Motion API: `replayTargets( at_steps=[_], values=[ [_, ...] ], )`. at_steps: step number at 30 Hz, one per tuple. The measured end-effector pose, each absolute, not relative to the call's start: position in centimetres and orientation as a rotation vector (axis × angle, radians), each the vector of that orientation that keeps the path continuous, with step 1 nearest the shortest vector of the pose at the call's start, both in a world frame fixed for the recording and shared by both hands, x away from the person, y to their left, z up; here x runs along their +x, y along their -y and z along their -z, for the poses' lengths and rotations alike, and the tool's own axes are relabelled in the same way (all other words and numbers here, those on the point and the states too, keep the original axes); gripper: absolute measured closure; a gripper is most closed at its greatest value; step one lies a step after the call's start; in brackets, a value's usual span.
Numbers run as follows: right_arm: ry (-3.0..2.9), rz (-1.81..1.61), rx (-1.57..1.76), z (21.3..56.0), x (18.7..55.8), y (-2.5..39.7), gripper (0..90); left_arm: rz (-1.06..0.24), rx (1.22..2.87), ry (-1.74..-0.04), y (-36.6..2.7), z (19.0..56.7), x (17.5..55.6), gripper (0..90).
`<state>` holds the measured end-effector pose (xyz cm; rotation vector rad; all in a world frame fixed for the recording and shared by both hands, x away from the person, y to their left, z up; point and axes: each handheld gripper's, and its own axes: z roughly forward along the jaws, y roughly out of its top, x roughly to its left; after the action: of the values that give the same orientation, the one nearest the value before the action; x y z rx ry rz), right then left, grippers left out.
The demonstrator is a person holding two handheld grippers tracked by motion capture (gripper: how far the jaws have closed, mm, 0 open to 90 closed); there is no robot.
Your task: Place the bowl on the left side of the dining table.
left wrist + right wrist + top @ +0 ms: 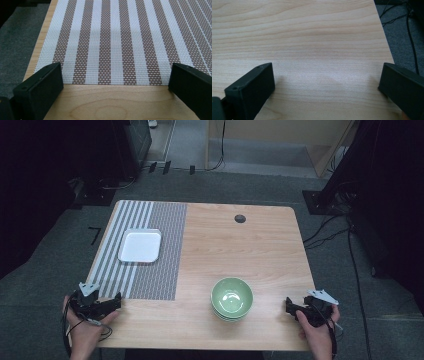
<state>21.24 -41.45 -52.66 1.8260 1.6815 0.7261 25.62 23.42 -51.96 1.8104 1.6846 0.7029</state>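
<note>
On the near edge of the wooden table [260,245], your two hands rest at opposite corners, each with its gripper released and holding nothing. Your left gripper [114,301] sits at the near left corner, just at the near hem of the striped placemat [150,255]; in the left gripper view its jaws stand wide apart with the mat's brown and white stripes [112,40] running away between them over a strip of bare wood. Your right gripper [289,306] lies at the near right corner, jaws spread over plain wood [312,50] in the right gripper view. Between your hands, nearer the right one, the stack of green bowls [231,298] stands upright and untouched. Farther off, the white square plate [140,245] lies on the placemat, well apart from both grippers.
</note>
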Motion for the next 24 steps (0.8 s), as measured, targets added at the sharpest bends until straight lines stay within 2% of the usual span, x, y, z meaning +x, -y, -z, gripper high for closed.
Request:
replayTargets(
  at_steps=[8,12,24],
  values=[
    [-1.686,-0.728,1.825,52.6,21.2,41.5,0.4,-0.703,1.810,-1.685,-23.4,52.0,25.6,0.0],
    [-1.626,-0.717,1.793,52.3,20.7,41.5,15.7,-0.703,1.809,-1.685,-23.4,52.0,25.6,0.0],
    [-1.588,-0.874,1.751,49.6,20.2,40.2,16.7,-0.703,1.810,-1.685,-23.4,52.0,25.6,0.0]
  ],
)
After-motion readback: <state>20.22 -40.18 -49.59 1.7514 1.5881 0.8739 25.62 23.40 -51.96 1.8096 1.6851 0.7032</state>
